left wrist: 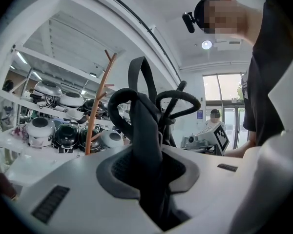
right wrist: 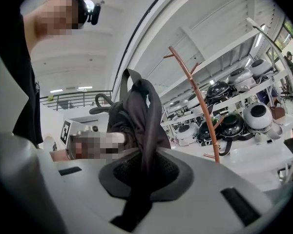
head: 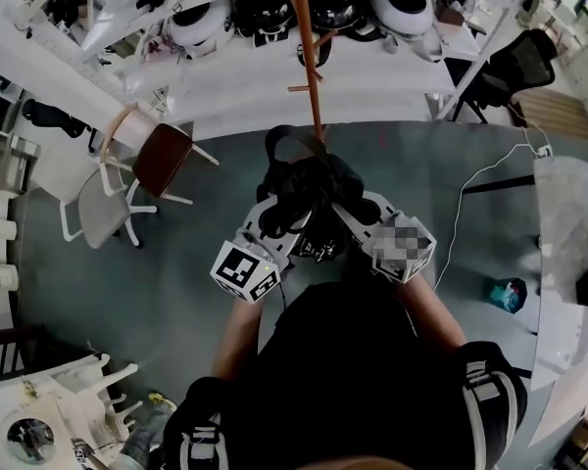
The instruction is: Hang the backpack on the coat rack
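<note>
- The left gripper (left wrist: 147,165) points level, its jaws drawn in partway and clamped on a thick black fold of the backpack (head: 309,182). The fabric fills the gap between the grey pads (left wrist: 118,172).
- From this gripper the bag rises at 12 o'clock, straight ahead of the jaws. Its looped straps (left wrist: 178,101) curl above the pinch.
- In the head view the backpack hangs bunched between the two grippers, at about 12 o'clock from the person's chest and above the grey floor (head: 176,253).
- The coat rack (head: 310,62) stands just beyond the bag, also at 12 o'clock. Its orange-brown pole and short pegs are in front of white shelves (head: 274,76) that carry round black and white appliances. I cannot tell whether the bag touches the pole.
- The right gripper (right wrist: 142,177) also points level. Its jaws are narrower, almost together, and pinch a thin dark band of the backpack that runs down through the gap.
- From the right gripper the bulk of the bag sits at 11 o'clock and the rack's pole at about 1 o'clock.
</note>
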Motion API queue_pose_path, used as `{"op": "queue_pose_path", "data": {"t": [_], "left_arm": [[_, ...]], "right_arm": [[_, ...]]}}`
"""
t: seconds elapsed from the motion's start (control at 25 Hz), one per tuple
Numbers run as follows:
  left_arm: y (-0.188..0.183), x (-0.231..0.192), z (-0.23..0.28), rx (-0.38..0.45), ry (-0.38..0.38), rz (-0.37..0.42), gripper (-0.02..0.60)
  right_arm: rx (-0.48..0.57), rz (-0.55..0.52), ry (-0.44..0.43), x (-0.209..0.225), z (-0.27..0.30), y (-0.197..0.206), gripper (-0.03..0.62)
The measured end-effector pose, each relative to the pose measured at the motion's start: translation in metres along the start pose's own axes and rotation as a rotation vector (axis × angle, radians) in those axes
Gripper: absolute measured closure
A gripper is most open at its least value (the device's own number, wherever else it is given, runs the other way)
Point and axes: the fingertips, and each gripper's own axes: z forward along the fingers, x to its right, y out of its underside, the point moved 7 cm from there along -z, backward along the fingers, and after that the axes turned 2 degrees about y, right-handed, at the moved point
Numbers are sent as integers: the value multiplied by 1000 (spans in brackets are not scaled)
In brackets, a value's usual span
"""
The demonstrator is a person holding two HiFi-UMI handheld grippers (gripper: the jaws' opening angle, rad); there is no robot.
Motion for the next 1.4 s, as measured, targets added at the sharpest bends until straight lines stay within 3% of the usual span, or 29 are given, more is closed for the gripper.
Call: {"op": "queue_pose_path", "data": {"t": [0.96, 1.4], "left_arm": [[-3, 14, 144, -7, -135, -32, 474], [-10, 3, 153, 1, -178, -26, 474]], "right_arm": [[-53, 21, -107, 139, -39, -34, 542], [-44, 23, -139, 155, -24, -44, 542]]}}
